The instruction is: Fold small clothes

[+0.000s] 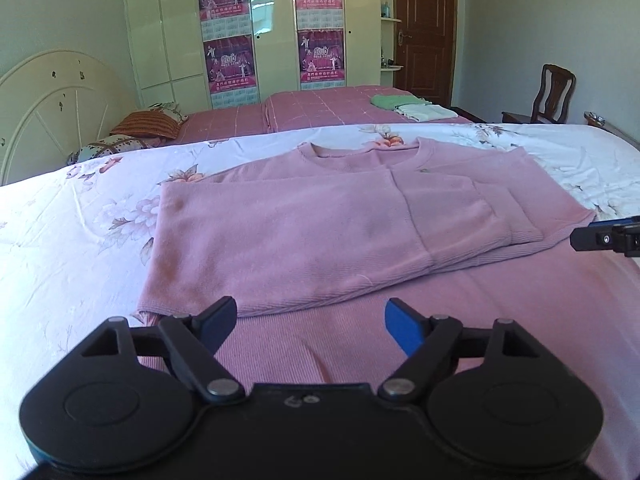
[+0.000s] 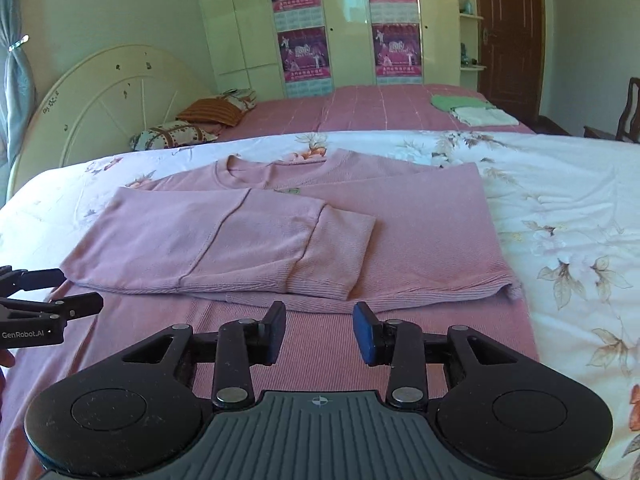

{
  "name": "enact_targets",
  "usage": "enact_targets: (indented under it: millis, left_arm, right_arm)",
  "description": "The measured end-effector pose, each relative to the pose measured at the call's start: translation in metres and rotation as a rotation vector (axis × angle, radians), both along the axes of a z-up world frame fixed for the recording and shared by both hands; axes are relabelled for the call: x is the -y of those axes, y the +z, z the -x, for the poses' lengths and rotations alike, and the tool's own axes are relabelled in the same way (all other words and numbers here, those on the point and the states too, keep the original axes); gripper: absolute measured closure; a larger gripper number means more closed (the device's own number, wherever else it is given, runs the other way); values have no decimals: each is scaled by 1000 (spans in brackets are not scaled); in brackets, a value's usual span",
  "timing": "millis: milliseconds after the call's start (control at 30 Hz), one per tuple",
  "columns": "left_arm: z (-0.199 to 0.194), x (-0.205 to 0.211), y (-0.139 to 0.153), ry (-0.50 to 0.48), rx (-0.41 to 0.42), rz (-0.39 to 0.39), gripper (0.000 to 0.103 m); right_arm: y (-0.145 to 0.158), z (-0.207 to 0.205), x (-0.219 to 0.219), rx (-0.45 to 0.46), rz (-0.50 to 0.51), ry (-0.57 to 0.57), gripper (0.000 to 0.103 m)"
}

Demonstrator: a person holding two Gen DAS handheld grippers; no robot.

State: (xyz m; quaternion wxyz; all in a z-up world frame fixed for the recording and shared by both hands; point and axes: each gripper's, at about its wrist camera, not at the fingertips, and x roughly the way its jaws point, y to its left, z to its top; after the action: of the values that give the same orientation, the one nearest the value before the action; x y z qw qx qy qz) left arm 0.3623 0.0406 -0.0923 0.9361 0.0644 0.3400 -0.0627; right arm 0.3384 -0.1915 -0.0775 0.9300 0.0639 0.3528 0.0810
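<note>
A pink sweater (image 1: 304,216) lies flat on the floral bedsheet (image 1: 72,232), collar away from me. One side and a sleeve are folded across its front, and the ribbed cuff (image 2: 348,256) rests near the middle. My left gripper (image 1: 311,312) hovers open over the sweater's near part, nothing between its blue pads. My right gripper (image 2: 320,316) is also open and empty, just short of the folded layer's ribbed edge. Each gripper shows in the other's view: the right gripper (image 1: 600,238) at the right edge, the left gripper (image 2: 80,290) at the left edge.
Behind the floral sheet lies a pink bedspread (image 1: 320,108) with folded green (image 1: 396,101) and white clothes (image 1: 426,112). Pillows (image 1: 148,126) sit by a cream headboard (image 1: 52,96). A wardrobe (image 1: 256,28), a brown door (image 1: 424,28) and a wooden chair (image 1: 554,94) stand beyond.
</note>
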Motion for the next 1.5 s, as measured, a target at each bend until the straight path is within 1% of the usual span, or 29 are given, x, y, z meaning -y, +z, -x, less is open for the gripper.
enact_targets:
  millis: [133,233,300,333,367,433,500,567,600,700,733,767,800,833,967,1033,1100,1167,1233,1333,1400,1433,1467,1500]
  left_arm:
    - [16,-7,4,11,-4,-4,23]
    - [45,-34,3,33,-36,11,24]
    - [72,-58,-3,52,-81,8,33]
    - [85,-70,-6,70,-109,12,34]
    - [98,-81,-8,90,-130,30,34]
    - [125,-98,-11,128,-173,98,34]
    - [146,-104,-11,134,-191,137,33]
    - [162,-105,-11,141,-205,165,33]
    - [169,-106,-10,143,-205,193,33]
    - [186,-108,-11,157,-218,264,35]
    - [193,-108,-12,166,-219,280,35]
    - [198,-109,-11,170,-219,294,35]
    - [203,-110,-12,175,-223,312,35]
    - [208,-111,-13,183,-228,331,35]
    - [225,-117,-15,198,-236,430,35]
    - [227,-122,-17,207,-235,481,35]
    - [224,-126,-19,220,-240,532,35]
    - [221,-129,-21,214,-250,577,36]
    - [215,-128,-22,177,-261,611,36]
    - [205,-127,-26,131,-264,625,37]
    - [201,-129,-28,121,-268,647,40]
    - [200,-131,-29,117,-270,660,43]
    - [200,-132,-30,118,-270,667,45]
    - [200,-133,-31,121,-269,674,45]
  right_arm:
    - [9,7,5,8,-14,-4,66]
    - [16,22,20,6,-28,10,66]
    - [15,44,44,-18,-29,26,66]
    - [13,56,56,-42,-30,24,66]
    - [7,72,74,-86,-57,11,66]
    - [-4,101,105,-149,-126,-25,66]
    - [-15,133,126,-195,-151,-61,66]
    - [-21,162,141,-221,-196,-95,66]
    - [-23,172,146,-230,-227,-108,66]
    - [-26,202,160,-226,-324,-149,64]
    - [-26,210,164,-227,-351,-162,55]
    - [-26,218,167,-223,-384,-168,42]
    - [-26,224,169,-216,-412,-165,37]
    - [-25,229,169,-216,-428,-157,35]
    - [-26,238,162,-225,-470,-100,35]
    - [-29,239,161,-220,-491,-98,36]
    - [-32,238,162,-217,-532,-107,36]
    - [-36,233,163,-218,-566,-94,36]
    - [-36,227,160,-215,-561,-80,36]
    - [-38,218,159,-218,-570,-51,36]
    - [-39,217,160,-221,-580,-48,36]
    - [-40,216,161,-221,-580,-47,37]
    - [-41,216,162,-222,-580,-47,41]
    - [-43,216,163,-224,-584,-50,42]
